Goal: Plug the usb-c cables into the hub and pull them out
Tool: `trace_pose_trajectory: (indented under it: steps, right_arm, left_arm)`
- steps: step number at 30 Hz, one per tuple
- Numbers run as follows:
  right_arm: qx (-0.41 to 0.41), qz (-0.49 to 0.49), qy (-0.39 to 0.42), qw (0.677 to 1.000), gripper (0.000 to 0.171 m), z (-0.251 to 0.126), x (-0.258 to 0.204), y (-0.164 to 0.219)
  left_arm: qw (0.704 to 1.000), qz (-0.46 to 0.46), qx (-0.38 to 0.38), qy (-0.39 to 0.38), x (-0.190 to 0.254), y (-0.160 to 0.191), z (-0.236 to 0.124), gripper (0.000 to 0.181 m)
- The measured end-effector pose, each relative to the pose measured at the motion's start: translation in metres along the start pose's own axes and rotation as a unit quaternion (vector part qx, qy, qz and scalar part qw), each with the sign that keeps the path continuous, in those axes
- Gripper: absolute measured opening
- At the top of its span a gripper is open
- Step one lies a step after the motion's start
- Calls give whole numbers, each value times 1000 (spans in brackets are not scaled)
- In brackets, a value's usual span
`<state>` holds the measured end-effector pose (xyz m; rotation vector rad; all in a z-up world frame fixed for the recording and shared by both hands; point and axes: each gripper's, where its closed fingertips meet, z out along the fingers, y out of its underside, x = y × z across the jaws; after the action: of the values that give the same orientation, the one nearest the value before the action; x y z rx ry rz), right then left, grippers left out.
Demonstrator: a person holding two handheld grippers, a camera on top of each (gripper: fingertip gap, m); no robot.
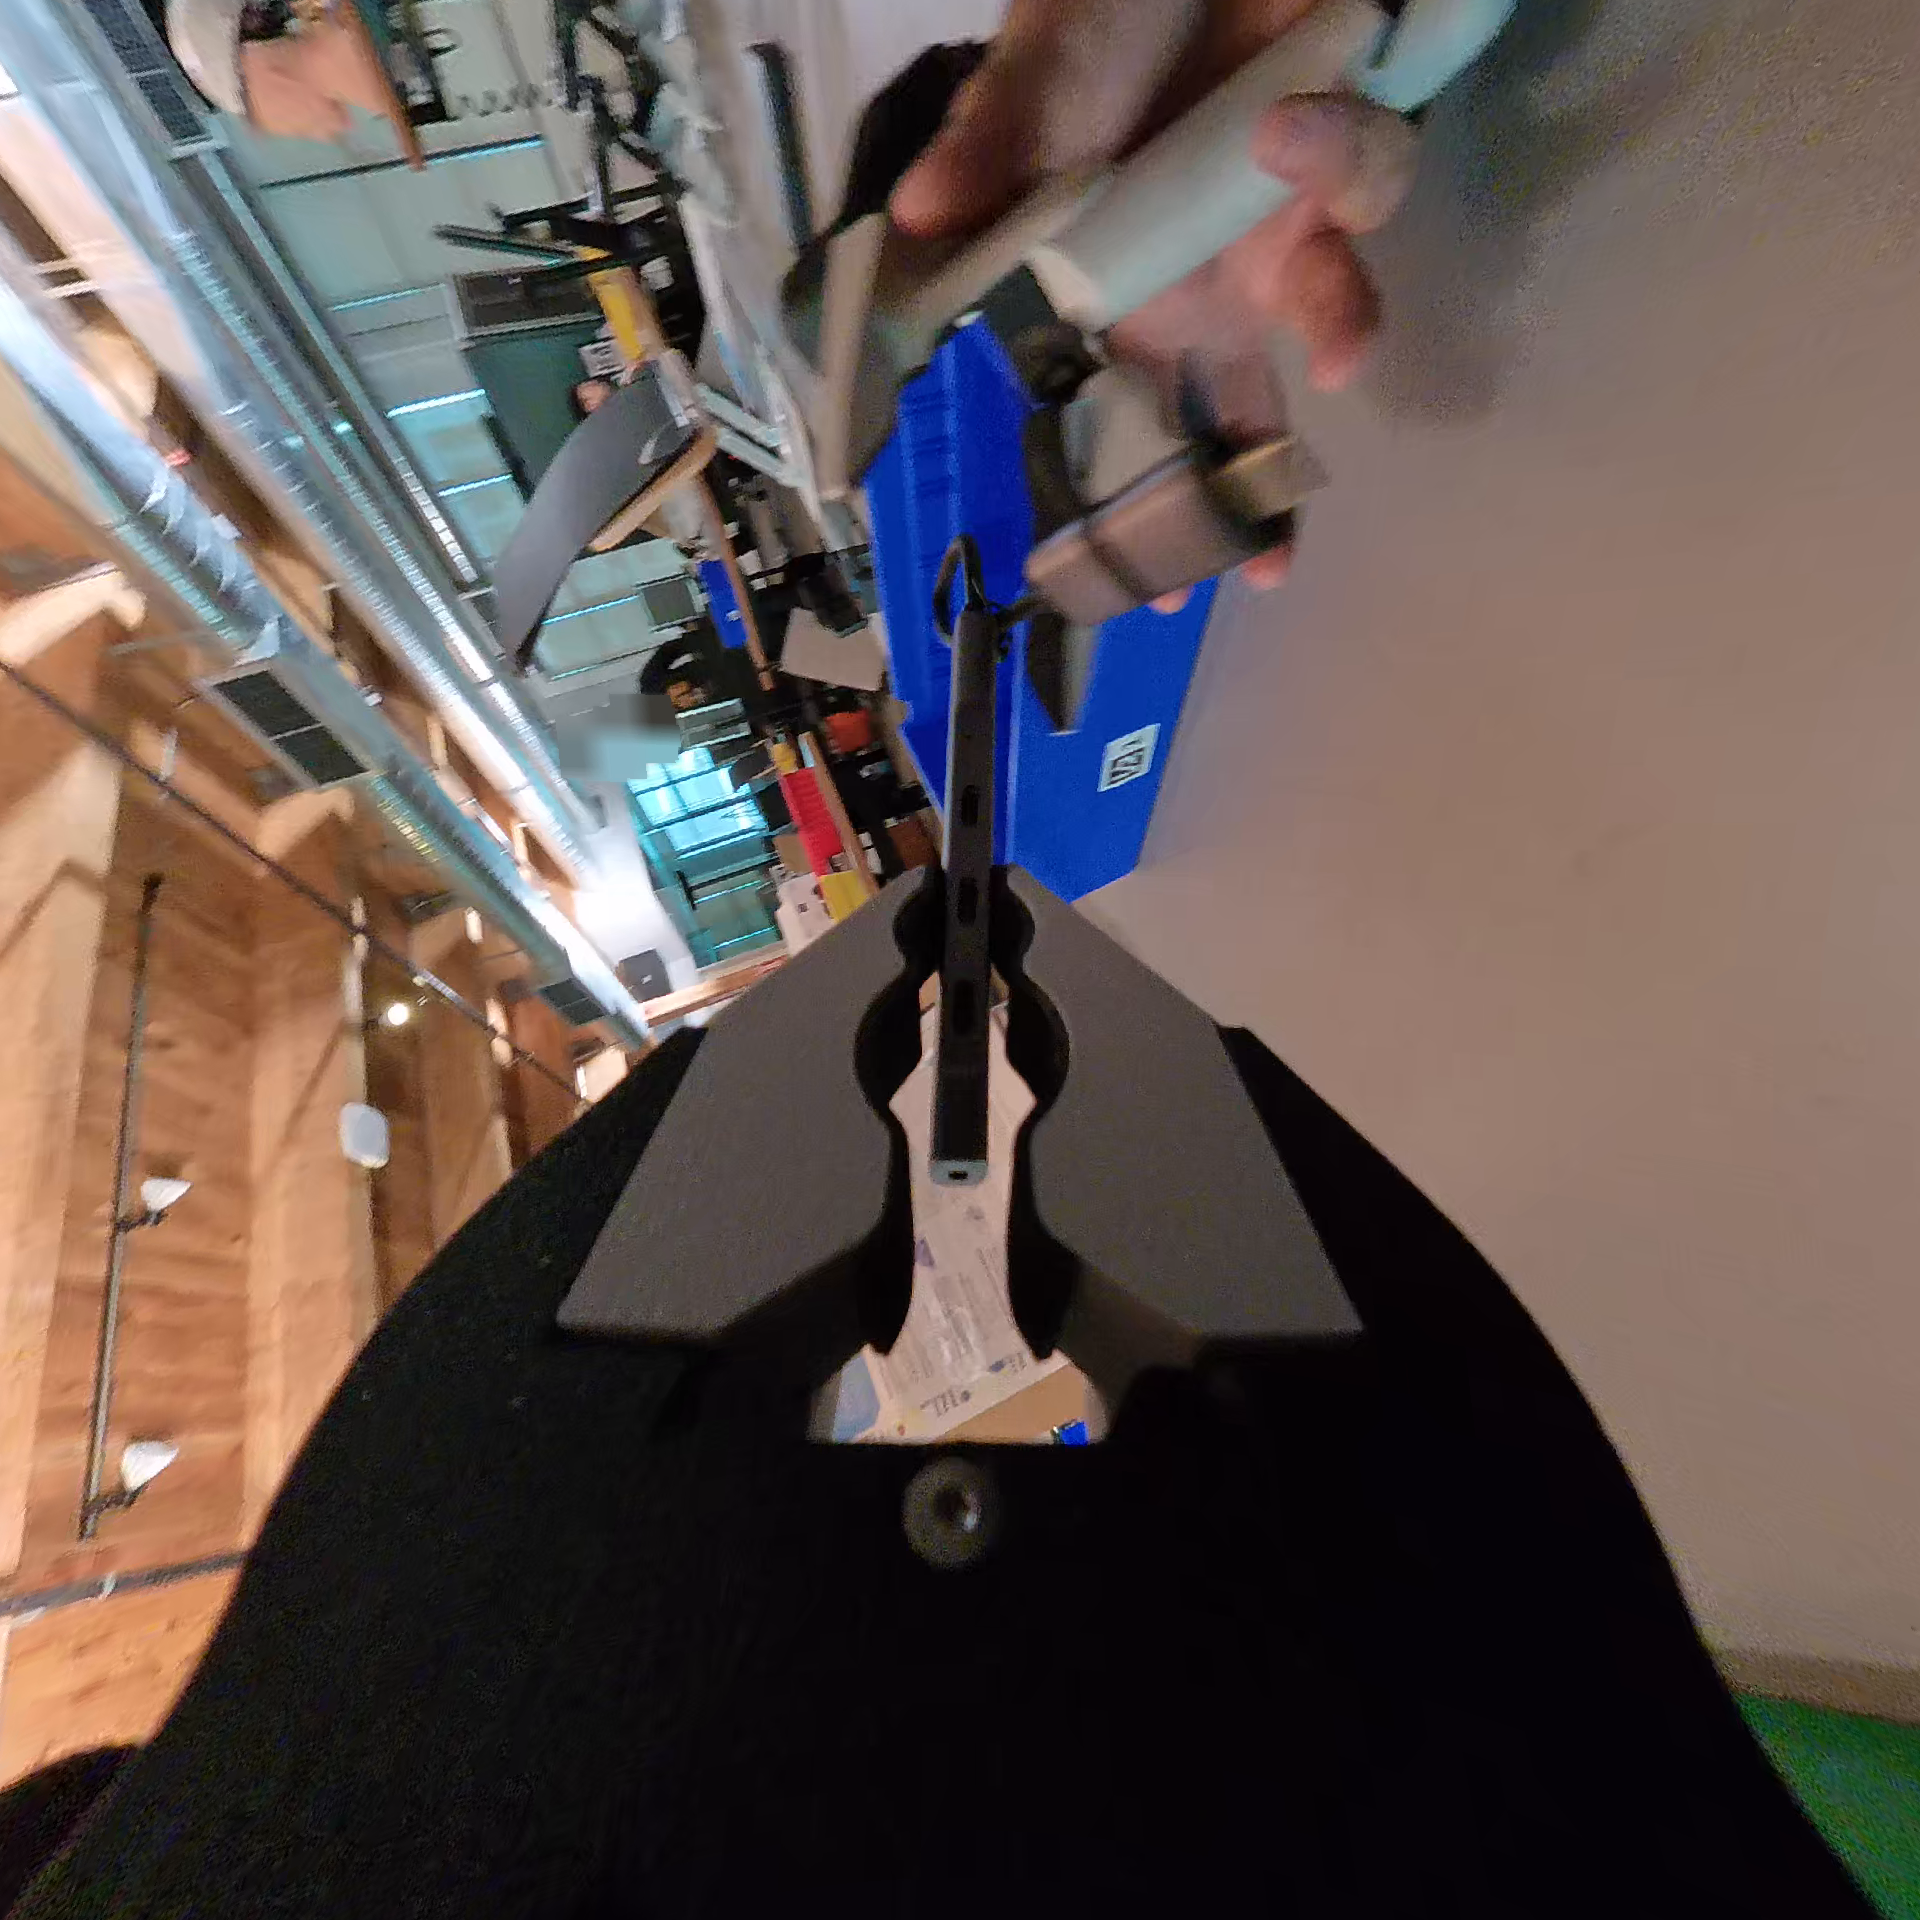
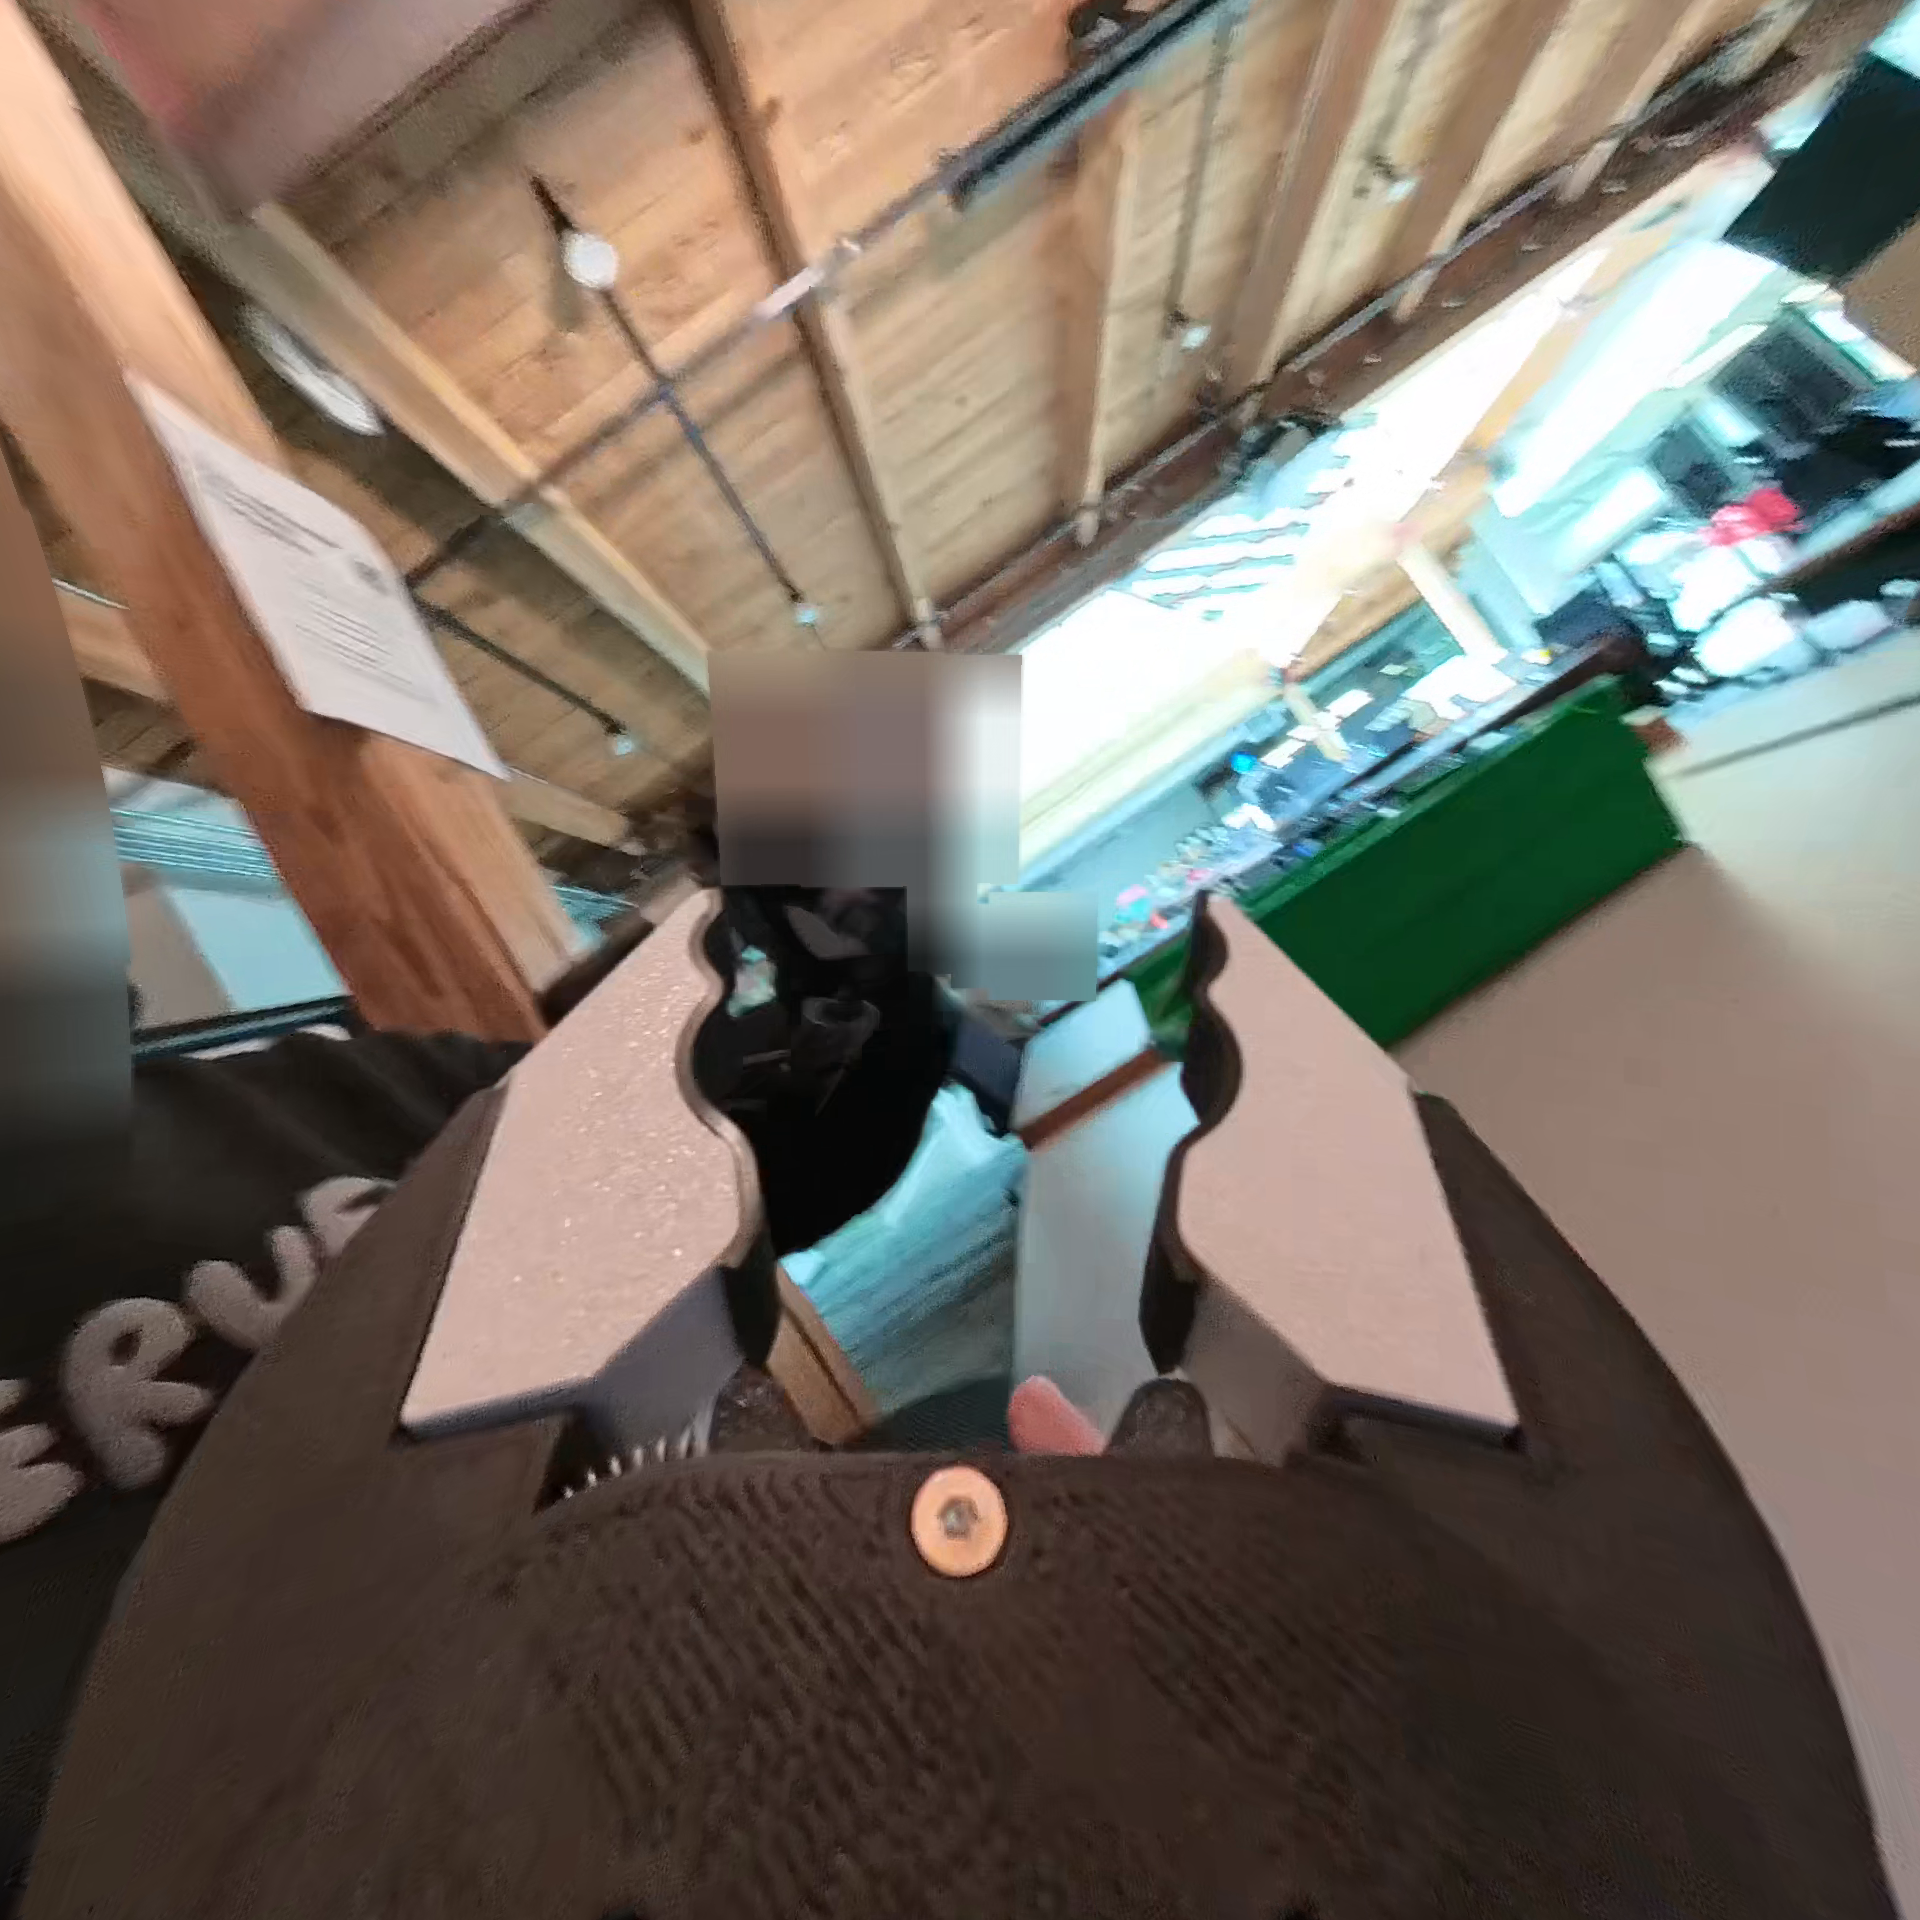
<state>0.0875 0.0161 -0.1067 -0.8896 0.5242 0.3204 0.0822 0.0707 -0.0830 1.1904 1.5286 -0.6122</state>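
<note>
In the left wrist view, the far left is only a wooden wall and ceiling ducts, tipped sideways because the left hand-held gripper (image 1: 961, 914) is rolled onto its side. At the centre it is clenched on the hub (image 1: 964, 894), a thin dark bar held edge-on between the two fingers, its row of ports facing the camera. Held this way, the ports are probably kept clear of the counter and open to a plug coming from the side. No cable is seated in any port that shows; a thin dark loop, perhaps the hub's own lead, hangs at its far tip, and I cannot tell more. Behind the tip stands a blue bin (image 1: 1049, 727). To the right, above a bare stretch of the grey counter (image 1: 1558, 935), a hand (image 1: 1226, 239) carries the right hand-held gripper (image 1: 1049, 603), blurred with motion, near the hub's far end.

In the right wrist view a wooden post with a white sheet is at left, and a person in dark clothing is in the middle. The right gripper's own fingers stand released and well apart with nothing between them, pointing up into the room. No USB-C cable shows in either view, so it probably needs fetching.
</note>
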Motion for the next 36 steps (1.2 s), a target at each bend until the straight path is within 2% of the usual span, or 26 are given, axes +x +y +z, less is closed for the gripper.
trace_pose_trajectory:
  steps: [3, 7, 9, 10, 11, 20, 27, 34, 36]
  right_arm:
    - [-39, -54, 39, 997, 100, 5, 8, 14]
    - [-71, -136, 46, 987, 98, 28, -1, 26]
    - [-83, -155, 53, 983, 86, 34, 1, 31]
    - [-84, -157, 42, 983, 67, 35, -2, 33]
    - [-78, -156, 35, 984, 59, 35, -5, 32]
    - [-90, -190, 40, 977, 24, 30, -6, 32]
    - [-122, -235, 80, 961, 23, 35, 3, 40]
    - [-119, -294, 142, 938, 23, 37, 22, 39]
    - [-93, -312, 171, 930, 23, 33, 28, 26]
  left_arm:
    - [1000, -21, 4, -9, -6, 5, -5, 6]
    - [999, -24, 37, -1, 6, -4, 6, 6]
    - [999, -17, 51, -6, 9, -11, 12, 6]
    - [998, -19, 56, -9, 10, -14, 15, 6]
    - [998, -21, 65, -13, 10, -17, 17, 6]
    - [996, -40, 74, -30, 19, -10, 23, 6]
    - [994, -76, 74, -13, 29, -2, 25, 7]
    - [981, -187, 42, 13, 44, 22, 28, 15]
    - [978, -205, 19, -4, 42, 37, 23, 28]
